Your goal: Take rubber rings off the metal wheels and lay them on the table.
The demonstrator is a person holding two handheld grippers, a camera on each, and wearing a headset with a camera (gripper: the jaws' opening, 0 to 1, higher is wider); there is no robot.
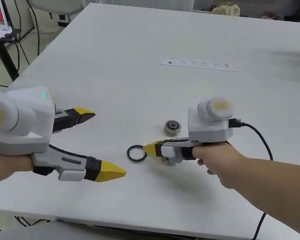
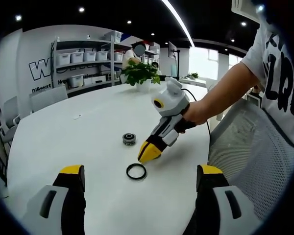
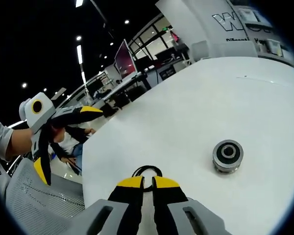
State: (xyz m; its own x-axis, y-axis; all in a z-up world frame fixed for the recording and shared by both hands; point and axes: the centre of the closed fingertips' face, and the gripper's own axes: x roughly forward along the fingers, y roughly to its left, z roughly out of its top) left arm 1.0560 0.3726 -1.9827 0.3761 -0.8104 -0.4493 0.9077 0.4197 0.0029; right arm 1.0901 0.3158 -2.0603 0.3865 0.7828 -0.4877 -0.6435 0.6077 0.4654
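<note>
Black rubber ring (image 1: 137, 153) lies flat on the table (image 1: 140, 75), just off your right gripper (image 1: 149, 148), whose tips are pressed together on nothing. The metal wheel (image 1: 172, 127) sits near that gripper. Your left gripper (image 1: 105, 143), wide open and empty, is farther off.

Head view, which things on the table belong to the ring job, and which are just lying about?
Job: rubber ring, lying flat; metal wheel; left gripper, open; right gripper, shut.
Lying about: white power strip, far across the table.
</note>
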